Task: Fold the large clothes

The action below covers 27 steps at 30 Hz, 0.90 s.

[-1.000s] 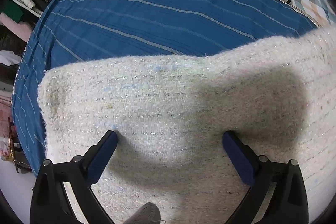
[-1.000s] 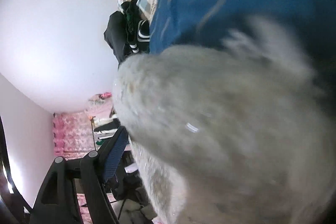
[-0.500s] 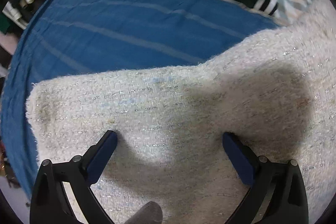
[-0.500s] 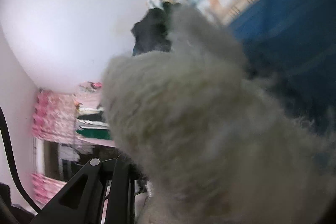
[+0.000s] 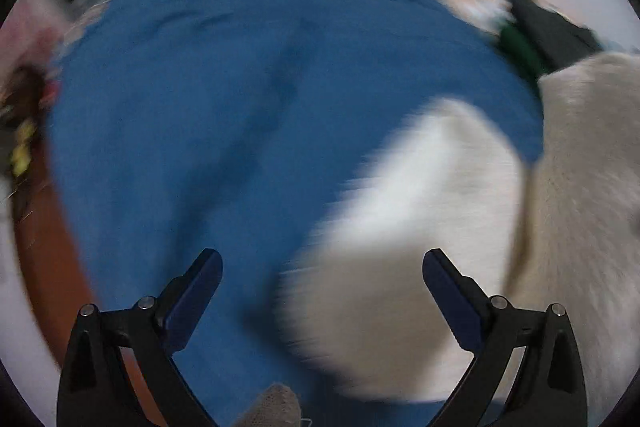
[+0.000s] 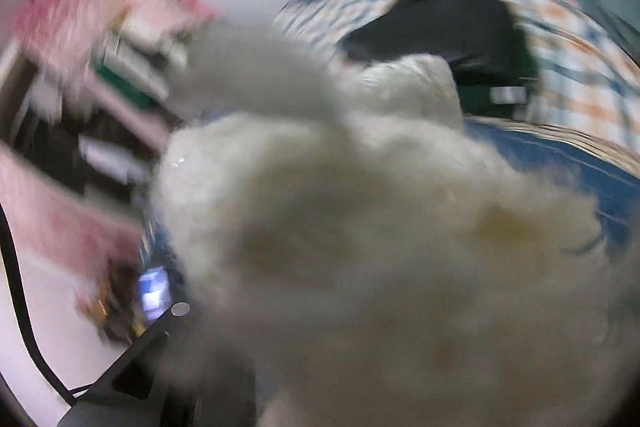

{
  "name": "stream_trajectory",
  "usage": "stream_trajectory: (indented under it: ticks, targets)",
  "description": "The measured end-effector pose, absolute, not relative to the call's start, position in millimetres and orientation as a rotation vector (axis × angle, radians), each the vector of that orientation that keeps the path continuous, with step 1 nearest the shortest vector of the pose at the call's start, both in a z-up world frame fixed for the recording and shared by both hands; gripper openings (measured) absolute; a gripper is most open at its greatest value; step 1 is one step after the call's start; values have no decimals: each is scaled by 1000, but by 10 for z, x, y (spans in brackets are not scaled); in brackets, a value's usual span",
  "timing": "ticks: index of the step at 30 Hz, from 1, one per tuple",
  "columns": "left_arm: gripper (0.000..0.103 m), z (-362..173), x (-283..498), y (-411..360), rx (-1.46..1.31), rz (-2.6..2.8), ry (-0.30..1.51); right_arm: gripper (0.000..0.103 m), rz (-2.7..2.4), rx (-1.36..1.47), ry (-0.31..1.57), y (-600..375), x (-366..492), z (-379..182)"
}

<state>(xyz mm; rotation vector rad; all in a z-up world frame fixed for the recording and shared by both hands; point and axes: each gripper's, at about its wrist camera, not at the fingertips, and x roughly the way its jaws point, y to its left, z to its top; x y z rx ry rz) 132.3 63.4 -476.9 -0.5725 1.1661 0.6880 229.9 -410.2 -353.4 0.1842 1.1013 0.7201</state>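
A fuzzy cream garment point(image 5: 420, 227) lies partly on the blue striped bedsheet point(image 5: 240, 87), blurred by motion. Its right part point(image 5: 592, 187) rises off the bed at the edge of the left wrist view. My left gripper point(image 5: 322, 259) hangs open above the sheet and the garment's edge, with nothing between its blue pads. In the right wrist view the same garment point(image 6: 360, 227) is bunched right in front of the lens and hangs lifted. It hides my right gripper's tips. Only one black finger point(image 6: 156, 343) shows, and the cloth runs into the jaws, so the grip is shut on it.
A pile of dark and green clothes point(image 6: 460, 23) lies at the far side of the bed on a plaid blanket point(image 6: 580, 67). Shelves with folded clothes point(image 6: 132, 67) stand by the pink wall. The bed's left edge drops to a brown floor point(image 5: 52, 247).
My left gripper has swung off the cream garment and now hangs over bare blue sheet. My right gripper has shut on the garment, rolled, and lifted it off the bed.
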Motion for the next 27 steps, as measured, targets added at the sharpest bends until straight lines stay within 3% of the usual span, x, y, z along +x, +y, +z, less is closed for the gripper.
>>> stream_trajectory:
  ticks: [4,6,8,11,16,23,24,26,27]
  targets:
    - [101,-4882,537,882,-601,833,1185,23,798,-91,1204,-2927,1855,-4135]
    - [101,-4964,371,940,-655,856,1196,32,808,-189,1282,-2580,1678,-4488]
    - [101,-4975,156,989,-724,860,1177,49,835,-257,1378,-2350,1595,-4746]
    - [101,-4894,85,989,-822,828,1113,72,940,-162,1450,-2406,1509,-4621]
    - [101,-4805,321,919,-1010,668,984,75,1001,66,1479,-3192,1522,-4160]
    - [101,-5245,1155,1084,-1155,471,946,75,714,157,1564,-4312,1988,-4392]
    - [96,-5322,1279,1118,-1158,467,930,75,688,174,1568,-4418,2028,-4442]
    - [30,-5353,1396,1108,-1139,484,911,75,649,208,1571,-4581,2147,-4557]
    - [25,-5333,1429,1083,-1132,492,906,75,632,227,1569,-4637,2189,-4603]
